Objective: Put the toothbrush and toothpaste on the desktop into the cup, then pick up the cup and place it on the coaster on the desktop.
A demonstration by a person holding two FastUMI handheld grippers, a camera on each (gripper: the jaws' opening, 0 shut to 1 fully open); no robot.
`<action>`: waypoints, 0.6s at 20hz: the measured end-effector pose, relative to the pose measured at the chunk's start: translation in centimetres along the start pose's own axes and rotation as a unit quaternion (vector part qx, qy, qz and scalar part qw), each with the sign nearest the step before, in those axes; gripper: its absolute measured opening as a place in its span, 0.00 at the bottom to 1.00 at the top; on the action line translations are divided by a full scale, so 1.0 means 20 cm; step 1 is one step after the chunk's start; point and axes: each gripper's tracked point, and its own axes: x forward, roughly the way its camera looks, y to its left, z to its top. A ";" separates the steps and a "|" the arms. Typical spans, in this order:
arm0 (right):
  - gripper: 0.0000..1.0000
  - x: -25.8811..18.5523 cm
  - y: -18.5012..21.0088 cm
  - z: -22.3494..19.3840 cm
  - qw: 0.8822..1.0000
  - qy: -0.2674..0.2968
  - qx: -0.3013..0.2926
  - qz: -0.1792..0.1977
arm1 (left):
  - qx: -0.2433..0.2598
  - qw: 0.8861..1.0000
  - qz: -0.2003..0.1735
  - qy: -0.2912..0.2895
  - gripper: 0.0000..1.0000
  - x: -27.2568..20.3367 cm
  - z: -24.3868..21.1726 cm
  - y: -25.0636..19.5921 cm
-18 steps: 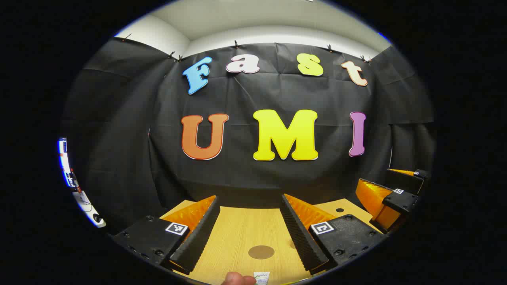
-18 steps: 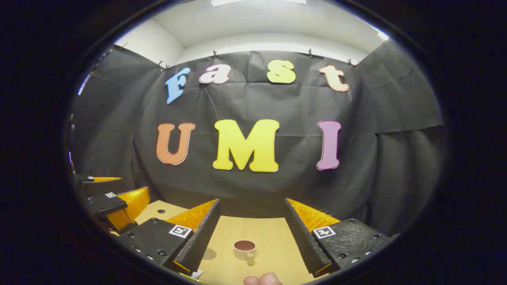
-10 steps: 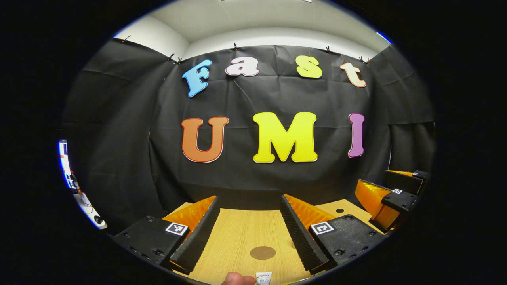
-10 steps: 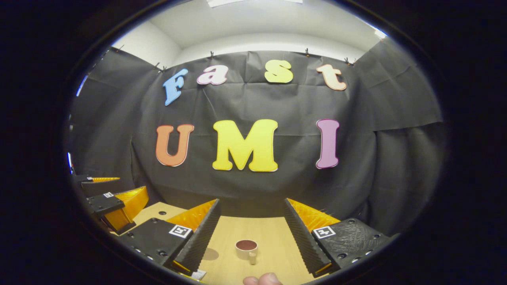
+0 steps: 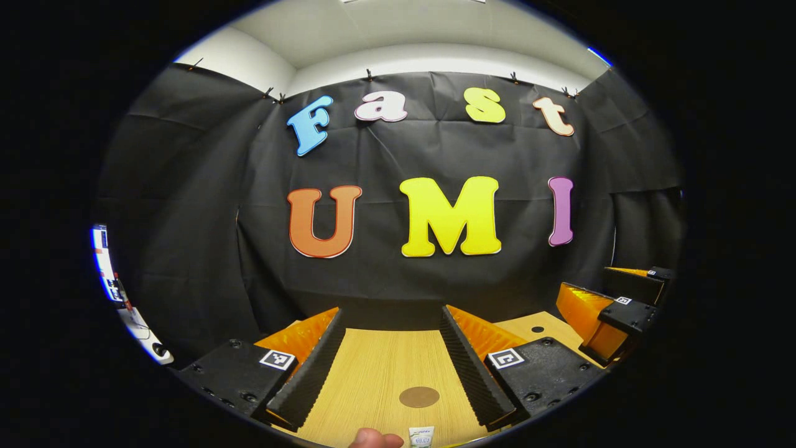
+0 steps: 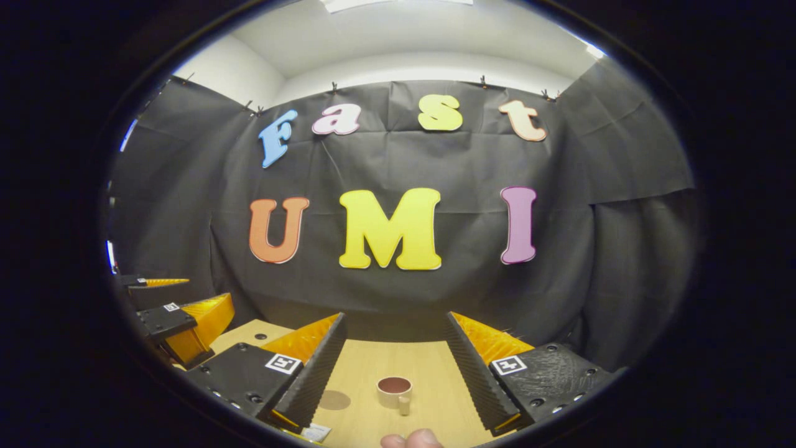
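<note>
Opening stage, nothing grasped: both grippers (image 5: 392,364) (image 6: 395,367) spread and empty above desk (image 5: 379,367), toothpaste (image 5: 421,437) near coaster (image 5: 419,396), cup (image 6: 394,391) ahead; next, presumably, descent onto toothpaste.

Black cloth wall (image 5: 398,280) — white ceiling (image 5: 423,28) above.
</note>
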 end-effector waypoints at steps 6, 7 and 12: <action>0.95 -0.01 -0.04 -0.06 1.000 0.014 -0.004 -0.005 | -0.002 1.000 -0.002 0.011 0.97 -0.01 -0.06 -0.02; 0.98 0.00 -0.05 -0.06 1.000 0.016 -0.005 -0.005 | -0.002 1.000 -0.005 0.014 0.97 -0.01 -0.07 -0.03; 0.95 0.01 -0.09 -0.12 0.999 0.031 -0.005 -0.009 | -0.001 1.000 -0.013 0.024 0.97 0.00 -0.11 -0.08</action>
